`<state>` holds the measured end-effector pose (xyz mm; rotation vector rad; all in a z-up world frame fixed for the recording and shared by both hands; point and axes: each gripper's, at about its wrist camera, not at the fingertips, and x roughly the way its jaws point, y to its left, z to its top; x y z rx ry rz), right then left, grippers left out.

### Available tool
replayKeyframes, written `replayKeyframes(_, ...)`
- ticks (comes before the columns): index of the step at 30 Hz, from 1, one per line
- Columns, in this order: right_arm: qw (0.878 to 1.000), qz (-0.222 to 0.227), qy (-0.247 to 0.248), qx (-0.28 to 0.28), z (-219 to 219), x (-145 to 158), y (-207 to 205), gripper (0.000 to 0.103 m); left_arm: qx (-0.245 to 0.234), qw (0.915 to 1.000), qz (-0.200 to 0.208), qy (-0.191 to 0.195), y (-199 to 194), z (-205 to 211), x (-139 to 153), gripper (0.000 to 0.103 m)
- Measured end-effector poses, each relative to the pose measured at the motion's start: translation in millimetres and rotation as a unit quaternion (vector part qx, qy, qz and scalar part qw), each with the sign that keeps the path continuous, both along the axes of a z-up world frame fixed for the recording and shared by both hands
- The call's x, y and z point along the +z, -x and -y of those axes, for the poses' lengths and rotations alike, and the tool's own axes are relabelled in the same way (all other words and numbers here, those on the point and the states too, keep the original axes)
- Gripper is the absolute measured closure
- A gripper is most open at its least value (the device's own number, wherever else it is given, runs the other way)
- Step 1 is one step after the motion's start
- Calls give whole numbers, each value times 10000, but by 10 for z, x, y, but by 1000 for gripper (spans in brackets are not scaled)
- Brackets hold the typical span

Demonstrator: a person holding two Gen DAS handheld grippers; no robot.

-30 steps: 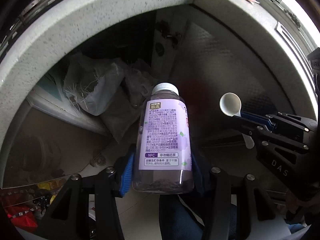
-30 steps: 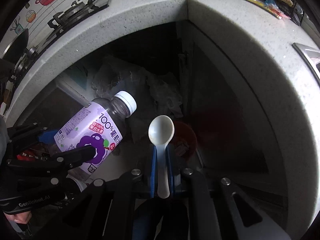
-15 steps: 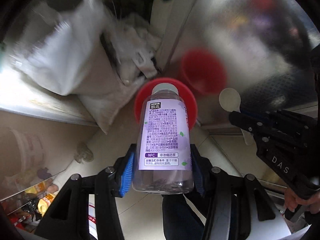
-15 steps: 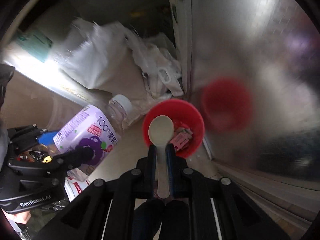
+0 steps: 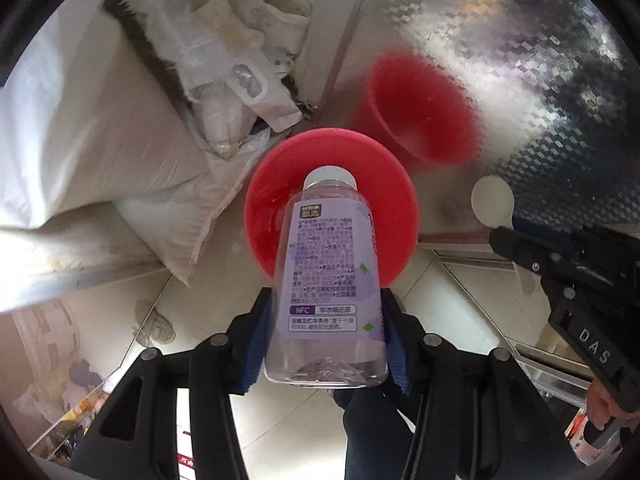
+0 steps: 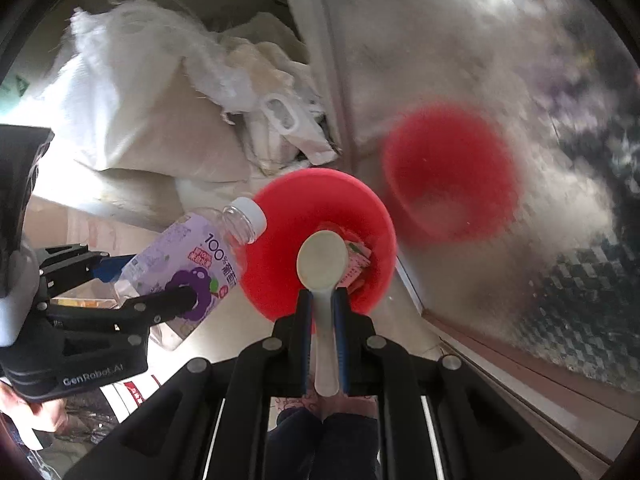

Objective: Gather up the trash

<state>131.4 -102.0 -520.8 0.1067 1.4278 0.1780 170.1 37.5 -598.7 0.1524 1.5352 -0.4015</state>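
The left tool (image 5: 326, 332) pinches a clear plastic bottle (image 5: 330, 276) low on its body, blue pads (image 5: 256, 344) pressed on either side of the purple label, so the white cap points away toward the centre of the left wrist view. The bottle looks nearly empty, with only a dark residue at its base, so it should be light; its thin wall would give under a hard squeeze and the smooth label could slip, which makes the wide lower body a sensible place to hold it. The right tool (image 6: 323, 320) has its jaws pressed together on the handle of a white plastic spoon (image 6: 322, 264), the bowl sticking out ahead of the fingertips; the spoon looks stiff, very light and easily twisted out of a narrow grip. Both items hang over a red bin (image 6: 280, 208) on the pale tiled floor (image 5: 200, 304), in the middle of each view, with a pink wrapper (image 6: 356, 262) already inside. A red blur on the shiny metal panel (image 6: 460, 60) at the right is the bin's reflection. White sacks (image 5: 88, 128) are heaped at the upper left.
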Motion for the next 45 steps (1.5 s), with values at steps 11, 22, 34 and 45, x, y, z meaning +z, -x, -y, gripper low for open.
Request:
replayKeyframes(11,9999,-32,98,-72,59,-81,-53,93,-87,9998,-92,173,-130,52,-68,43)
replayKeyframes(22,9994,-70,42,351,-225,-178,-114,93,227,9997,101,15,-50,-285,10,28)
replayKeyframes(34,9949,-64,-10,1004,-592,-233,-135,93,753,9971,66,-48,70,-681,-25,28)
replayKeyframes(45,9939,-173,112,1084,-683,-221,-106,63,828,9964,142,-89,196,-727,105,28)
